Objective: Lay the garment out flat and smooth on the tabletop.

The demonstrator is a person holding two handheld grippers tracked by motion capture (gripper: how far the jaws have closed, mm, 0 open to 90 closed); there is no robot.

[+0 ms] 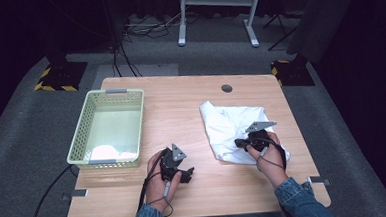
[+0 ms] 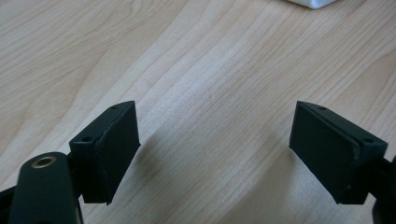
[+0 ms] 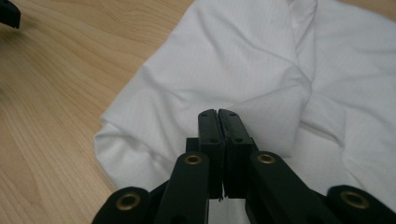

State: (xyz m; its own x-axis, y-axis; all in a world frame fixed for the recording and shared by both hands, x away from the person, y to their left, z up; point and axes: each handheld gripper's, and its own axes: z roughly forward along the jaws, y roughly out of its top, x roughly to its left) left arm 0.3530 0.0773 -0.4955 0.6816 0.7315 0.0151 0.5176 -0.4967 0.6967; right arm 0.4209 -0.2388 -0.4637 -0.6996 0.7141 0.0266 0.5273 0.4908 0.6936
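White cloth (image 1: 230,129) lies crumpled on the right half of the wooden table (image 1: 181,114), near the person's edge. The right tongs (image 1: 241,144) rest on the cloth's near part, held by the right hand (image 1: 269,160). In the right gripper view the right tongs (image 3: 218,113) have their jaws pressed together over the cloth (image 3: 243,70); whether a fold of fabric is pinched between them cannot be told.

The left tongs (image 1: 187,174) sit low over bare wood near the table's front edge, held by the left hand (image 1: 157,183), well apart from the cloth. In the left gripper view the left tongs (image 2: 215,144) stand wide open with nothing but wood grain between the jaws.

A pale green basket (image 1: 82,129) stands on the table's left side, with something white lying in its near end.
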